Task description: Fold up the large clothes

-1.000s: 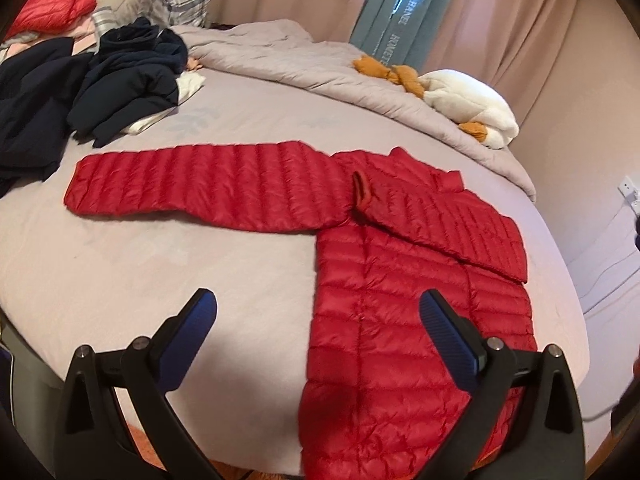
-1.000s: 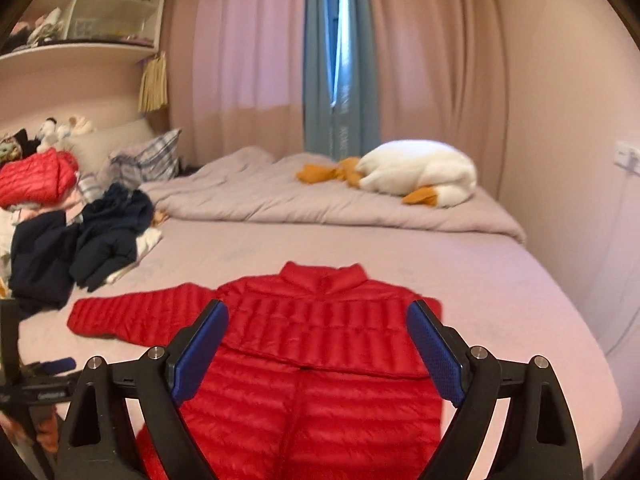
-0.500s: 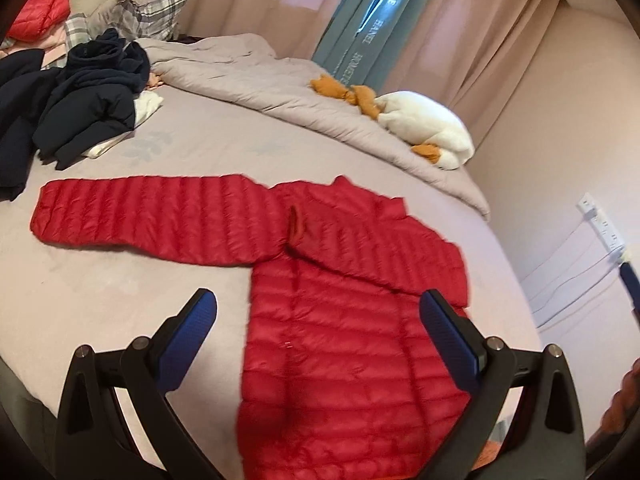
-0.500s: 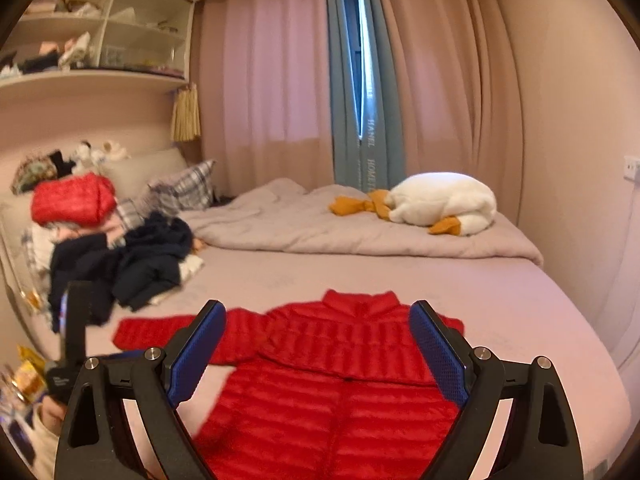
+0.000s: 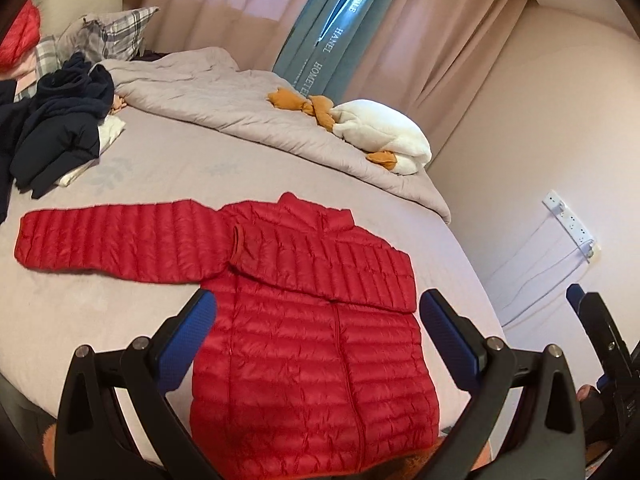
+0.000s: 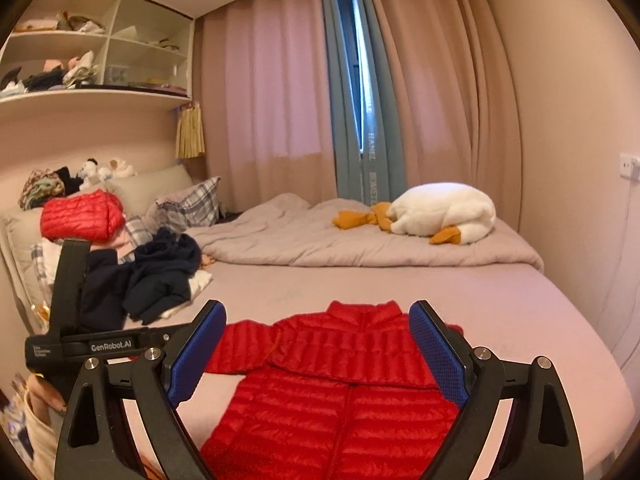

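Observation:
A red quilted down jacket [image 5: 312, 344] lies flat on the bed, front up, collar toward the far side. One sleeve is folded across the chest; the other sleeve [image 5: 116, 236] stretches out to the left. My left gripper [image 5: 318, 320] hovers above the jacket's lower half, open, nothing between its blue pads. The same jacket [image 6: 332, 396] fills the lower middle of the right wrist view. There my right gripper [image 6: 318, 340] is open and empty above it. The left gripper's black body [image 6: 76, 332] shows at the left edge.
A dark navy garment pile [image 5: 52, 128] sits at the bed's left. A folded red jacket [image 6: 82, 216] and plaid pillows [image 6: 192, 204] lie by the headboard. A rumpled grey duvet [image 5: 224, 100] and a white plush goose [image 5: 384, 136] occupy the far side. Wall and socket [image 5: 568, 220] right.
Both grippers have risen and tilted up, so the jacket sits lower and smaller in each view. The jacket itself has not moved. Both pairs of jaws stayed wide.

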Motion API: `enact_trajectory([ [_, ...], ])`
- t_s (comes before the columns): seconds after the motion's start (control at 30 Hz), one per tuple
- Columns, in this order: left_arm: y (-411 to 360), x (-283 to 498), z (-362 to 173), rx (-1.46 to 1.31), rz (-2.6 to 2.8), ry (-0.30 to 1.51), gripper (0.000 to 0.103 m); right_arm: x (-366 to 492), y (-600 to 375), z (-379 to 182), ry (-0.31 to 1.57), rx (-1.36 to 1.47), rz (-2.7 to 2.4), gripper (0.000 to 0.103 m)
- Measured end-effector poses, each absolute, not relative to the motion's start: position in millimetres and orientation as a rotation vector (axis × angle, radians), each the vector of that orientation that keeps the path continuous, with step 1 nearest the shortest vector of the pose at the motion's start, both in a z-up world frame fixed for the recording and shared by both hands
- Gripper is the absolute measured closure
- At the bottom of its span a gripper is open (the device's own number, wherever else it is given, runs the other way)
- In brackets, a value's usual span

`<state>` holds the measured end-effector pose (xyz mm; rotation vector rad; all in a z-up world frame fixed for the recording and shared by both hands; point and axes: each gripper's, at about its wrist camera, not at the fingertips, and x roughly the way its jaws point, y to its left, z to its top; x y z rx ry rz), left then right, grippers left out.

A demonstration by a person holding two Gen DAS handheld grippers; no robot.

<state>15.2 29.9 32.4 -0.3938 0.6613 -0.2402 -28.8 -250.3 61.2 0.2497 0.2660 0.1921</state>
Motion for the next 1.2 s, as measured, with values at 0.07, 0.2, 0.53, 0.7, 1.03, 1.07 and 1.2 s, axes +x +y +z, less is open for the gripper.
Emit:
enact_trajectory([
  [0.07,29,27,30,-0.392,-0.241,0.660,0.001,-20,-254,59,0.279,0.266,0.202,0.011],
  [0.2,29,64,13,-0.390,-0.217,0.679,0.001,8,-259,47,0.309,0.279,0.202,0.011],
  [0.53,33,169,-71,-0.417,-0.111,0.756,0.006,89,-273,0,0.430,0.307,0.135,0.011],
  [0.7,34,208,-108,-0.455,-0.079,0.831,0.006,122,-292,-23,0.506,0.294,0.058,0.017],
  [1.03,24,244,-160,-0.488,-0.044,0.993,0.019,134,-332,-56,0.628,0.392,0.038,0.055],
  [1.07,22,248,-164,-0.483,-0.032,1.011,0.019,133,-334,-57,0.634,0.392,0.039,0.055],
  [1.2,20,255,-176,-0.459,-0.005,1.033,0.021,123,-339,-69,0.691,0.389,0.012,0.055],
])
